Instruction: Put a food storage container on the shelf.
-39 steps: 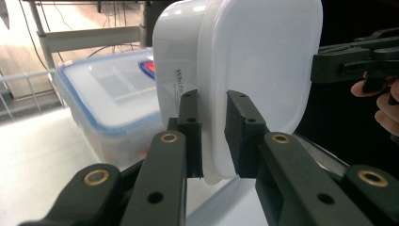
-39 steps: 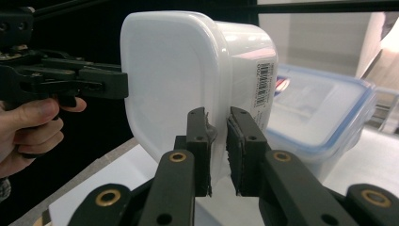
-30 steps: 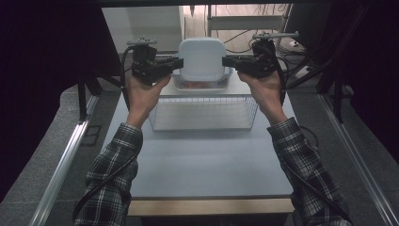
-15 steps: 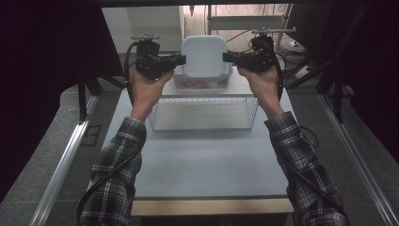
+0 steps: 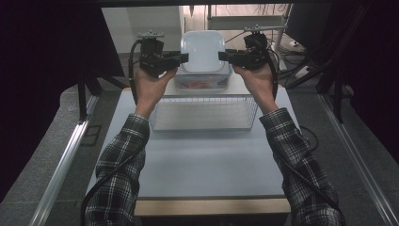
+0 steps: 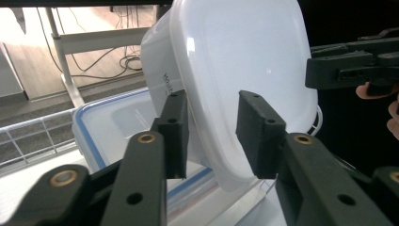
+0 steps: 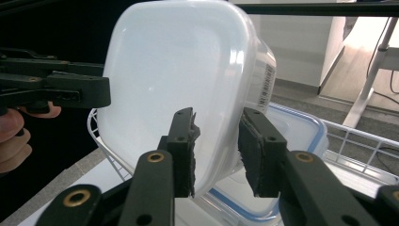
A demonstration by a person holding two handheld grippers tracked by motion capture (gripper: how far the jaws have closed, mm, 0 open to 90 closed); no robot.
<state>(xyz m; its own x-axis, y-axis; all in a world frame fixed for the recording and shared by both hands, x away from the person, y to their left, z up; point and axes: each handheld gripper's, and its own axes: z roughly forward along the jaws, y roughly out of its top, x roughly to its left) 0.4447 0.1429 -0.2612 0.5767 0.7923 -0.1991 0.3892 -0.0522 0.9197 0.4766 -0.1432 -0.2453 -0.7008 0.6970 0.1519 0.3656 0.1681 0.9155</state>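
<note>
The white tub (image 5: 203, 51) sits on the blue-rimmed box (image 5: 202, 83) behind the wire basket (image 5: 203, 113) on the worktop (image 5: 197, 160). Its left edge lies between the jaws of the left tongs (image 5: 184, 58) and its right edge between those of the right tongs (image 5: 222, 56). Both pairs have just been opening, and their pads seem to stand just clear of the tub's rim, though contact is hard to judge.

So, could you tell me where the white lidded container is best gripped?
Grip the white container at its lid rim on two opposite sides, one gripper from each side: the rim is a thin lip that fits between jaws, as in both gripper views; the body is too wide.
</note>
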